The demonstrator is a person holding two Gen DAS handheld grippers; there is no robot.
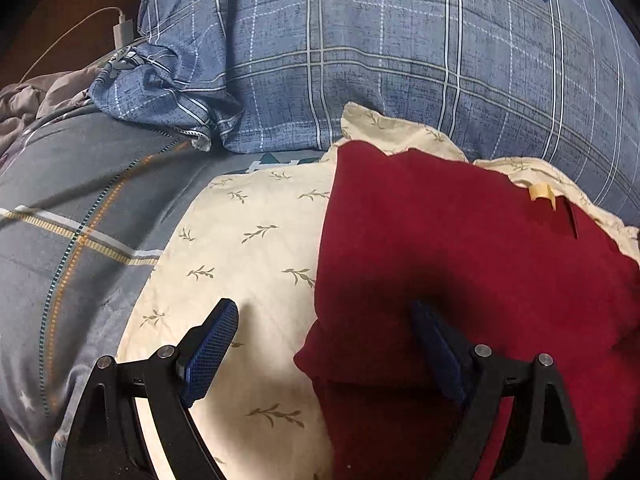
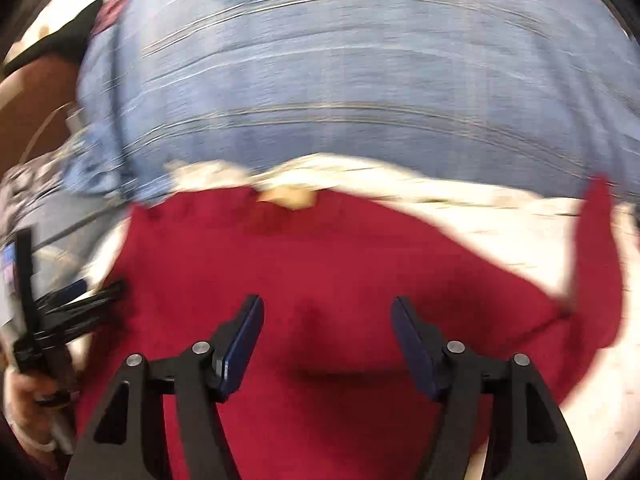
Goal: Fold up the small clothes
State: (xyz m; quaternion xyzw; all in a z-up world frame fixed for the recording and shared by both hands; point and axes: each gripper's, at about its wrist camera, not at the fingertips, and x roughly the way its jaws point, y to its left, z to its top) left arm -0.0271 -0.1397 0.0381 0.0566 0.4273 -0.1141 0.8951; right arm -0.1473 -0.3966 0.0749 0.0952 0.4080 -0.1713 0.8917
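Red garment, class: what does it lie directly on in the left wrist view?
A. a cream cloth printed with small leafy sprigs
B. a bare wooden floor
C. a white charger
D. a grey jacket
A: the red garment rests on the cream cloth, whose sprig print shows to its left and behind it, with the blue checked bedding further back.

A blue plaid pillow (image 1: 400, 52) fills twelve o'clock. At ten o'clock a white charger (image 1: 122, 32) with its cable lies by a crumpled grey blanket (image 1: 36, 108). A cream leaf-print cloth (image 1: 248, 240) spreads over the grey-blue striped bedsheet (image 1: 60, 200) at nine.
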